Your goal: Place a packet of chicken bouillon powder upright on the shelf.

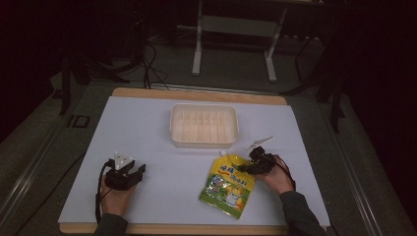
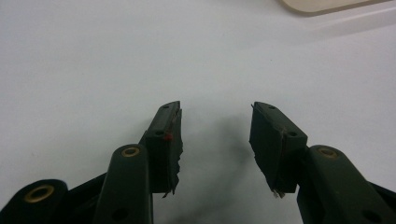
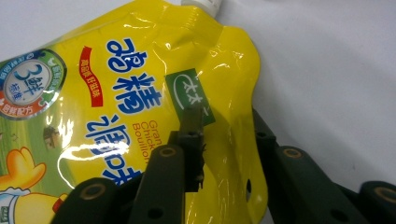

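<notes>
A yellow pouch [image 1: 228, 186] lies flat on the white sheet [image 1: 162, 147], toward the near right of the table, with its white spout [image 1: 223, 154] pointing away from you toward the tray [image 1: 204, 125]. The pouch carries blue lettering, a small green label [image 3: 189, 96] and a round badge, all seen close up in the right gripper view. Your right gripper [image 1: 252, 166] sits at the pouch's upper right edge, just below the spout end, held in your right hand [image 1: 276, 178]. In the right gripper view its two black jaws straddle that edge: one lies over the printed front, just under the green label, and the other is behind the edge, with the foil bulging between them. The jaws look clamped onto the pouch's edge. The pouch rests on the sheet, not lifted. The tray, a shallow white rectangular one, stands well beyond the pouch near the middle of the sheet, apart from it. Your left gripper [image 1: 129, 176] is well off to the left, near the sheet's front edge, held in your left hand [image 1: 117, 196] with a cable [image 1: 100, 189] trailing back. In the left gripper view its jaws stand wide apart over bare white sheet with nothing between them, and a corner of the tray [image 2: 322, 4] shows at the top.
</notes>
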The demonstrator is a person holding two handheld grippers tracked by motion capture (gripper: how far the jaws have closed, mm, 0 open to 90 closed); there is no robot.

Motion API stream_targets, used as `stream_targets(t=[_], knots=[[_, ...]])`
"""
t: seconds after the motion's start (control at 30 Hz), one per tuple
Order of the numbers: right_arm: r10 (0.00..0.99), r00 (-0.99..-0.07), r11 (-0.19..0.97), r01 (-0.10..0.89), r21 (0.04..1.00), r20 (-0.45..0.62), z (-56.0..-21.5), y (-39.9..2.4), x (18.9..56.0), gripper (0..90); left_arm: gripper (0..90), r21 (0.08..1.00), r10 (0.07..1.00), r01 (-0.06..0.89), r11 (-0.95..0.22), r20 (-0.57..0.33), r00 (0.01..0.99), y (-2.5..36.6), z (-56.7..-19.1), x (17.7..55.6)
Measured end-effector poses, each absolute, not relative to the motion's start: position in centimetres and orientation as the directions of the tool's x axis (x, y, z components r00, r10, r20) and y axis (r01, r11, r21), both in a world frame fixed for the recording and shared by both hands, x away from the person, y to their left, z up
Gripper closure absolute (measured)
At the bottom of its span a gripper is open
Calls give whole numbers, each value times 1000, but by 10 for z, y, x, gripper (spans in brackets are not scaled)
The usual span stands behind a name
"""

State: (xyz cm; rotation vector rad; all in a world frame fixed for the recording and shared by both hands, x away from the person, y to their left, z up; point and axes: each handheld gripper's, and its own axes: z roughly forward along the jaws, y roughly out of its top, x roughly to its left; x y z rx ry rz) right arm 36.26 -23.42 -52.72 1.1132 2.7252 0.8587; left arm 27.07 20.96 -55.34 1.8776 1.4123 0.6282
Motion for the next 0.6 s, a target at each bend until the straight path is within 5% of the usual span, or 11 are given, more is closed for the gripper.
stream_targets(t=[0.3, 0.6], knots=[[648, -760, 652, 584, 484, 43, -523, -224, 362, 885, 540, 767, 957, 620, -166, -28, 290, 210, -553, 271], [642, -764, 637, 579, 509, 67, -518, -228, 362, 899, 540, 767, 957, 621, -164, -29, 289, 210, -553, 271]])
